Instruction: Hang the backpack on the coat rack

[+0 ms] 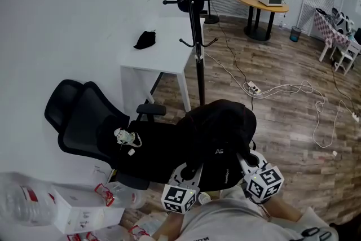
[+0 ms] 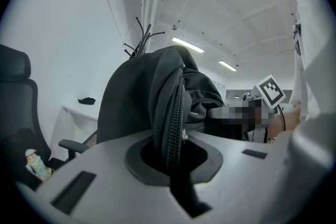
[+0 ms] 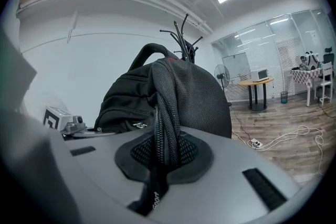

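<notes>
A black backpack is held up in front of me, above the seat of an office chair. My left gripper is shut on a padded, zip-edged part of the backpack. My right gripper is shut on another edge of the backpack. The bag's top handle points up. The black coat rack stands beyond the bag, beside a white table; its hooks show above the bag in the left gripper view, and its hooks in the right gripper view too.
A white table with a small black item stands left of the rack. A small figurine lies on the chair seat. White cables trail over the wood floor at right. Boxes and bags lie at lower left.
</notes>
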Demonstrator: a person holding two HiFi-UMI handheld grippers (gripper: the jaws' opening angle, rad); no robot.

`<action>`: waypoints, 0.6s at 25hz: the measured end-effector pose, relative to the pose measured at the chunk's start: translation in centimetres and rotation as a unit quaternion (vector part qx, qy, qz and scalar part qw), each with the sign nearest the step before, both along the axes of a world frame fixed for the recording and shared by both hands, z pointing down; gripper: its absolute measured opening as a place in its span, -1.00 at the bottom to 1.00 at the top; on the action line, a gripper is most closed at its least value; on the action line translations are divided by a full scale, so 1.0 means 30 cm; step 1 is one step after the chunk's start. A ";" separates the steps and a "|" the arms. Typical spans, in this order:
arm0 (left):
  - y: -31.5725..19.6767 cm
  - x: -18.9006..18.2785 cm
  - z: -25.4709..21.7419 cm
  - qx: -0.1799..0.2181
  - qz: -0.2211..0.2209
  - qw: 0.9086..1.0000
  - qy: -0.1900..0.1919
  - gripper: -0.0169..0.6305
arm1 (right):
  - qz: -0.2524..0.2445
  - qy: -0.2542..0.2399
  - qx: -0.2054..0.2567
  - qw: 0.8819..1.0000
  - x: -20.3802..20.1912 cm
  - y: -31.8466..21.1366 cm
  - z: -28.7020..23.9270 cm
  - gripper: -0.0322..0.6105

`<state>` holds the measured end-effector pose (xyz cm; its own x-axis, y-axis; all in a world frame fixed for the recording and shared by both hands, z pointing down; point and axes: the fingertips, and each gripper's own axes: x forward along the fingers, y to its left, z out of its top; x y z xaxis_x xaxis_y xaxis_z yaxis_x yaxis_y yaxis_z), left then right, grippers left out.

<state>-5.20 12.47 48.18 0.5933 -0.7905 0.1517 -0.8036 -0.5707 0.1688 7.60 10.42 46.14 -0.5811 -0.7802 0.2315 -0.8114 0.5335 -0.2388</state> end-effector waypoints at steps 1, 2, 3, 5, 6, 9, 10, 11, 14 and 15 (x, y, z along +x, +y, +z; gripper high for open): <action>-0.002 -0.001 0.001 0.000 -0.001 1.000 0.000 -0.88 | 0.001 0.000 -0.001 1.000 -0.001 -0.003 0.000 -0.81; -0.005 -0.002 0.001 0.000 -0.002 1.000 0.001 -0.88 | 0.001 0.001 -0.001 1.000 -0.002 -0.006 0.000 -0.81; -0.009 -0.005 0.000 0.000 -0.003 1.000 0.002 -0.88 | 0.000 0.002 0.000 1.000 -0.005 -0.012 -0.002 -0.81; -0.020 -0.009 -0.001 0.000 -0.006 1.000 0.003 -0.88 | -0.001 0.004 0.000 1.000 -0.011 -0.027 -0.004 -0.81; -0.025 -0.010 -0.001 -0.001 -0.007 1.000 0.003 -0.88 | -0.002 0.004 -0.001 1.000 -0.012 -0.034 -0.004 -0.81; -0.047 -0.011 -0.003 -0.001 -0.009 1.000 0.003 -0.88 | -0.006 0.005 0.000 1.000 -0.013 -0.058 -0.006 -0.81; -0.055 -0.012 -0.005 -0.001 -0.011 1.000 0.003 -0.88 | -0.009 0.005 0.002 1.000 -0.015 -0.068 -0.008 -0.81; -0.063 -0.013 -0.007 0.000 -0.013 1.000 0.003 -0.88 | -0.011 0.005 0.003 1.000 -0.017 -0.078 -0.009 -0.81; -0.092 -0.008 -0.006 0.000 -0.016 1.000 0.002 -0.88 | -0.014 0.001 0.003 1.000 -0.012 -0.109 -0.006 -0.81; -0.107 -0.003 -0.006 -0.001 -0.017 1.000 0.001 -0.88 | -0.014 0.000 0.003 1.000 -0.006 -0.124 -0.005 -0.81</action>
<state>-5.28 9.27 48.01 0.5662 -0.8102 0.1518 -0.8224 -0.5427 0.1705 7.41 6.71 45.99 -0.6035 -0.7645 0.2267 -0.7956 0.5581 -0.2357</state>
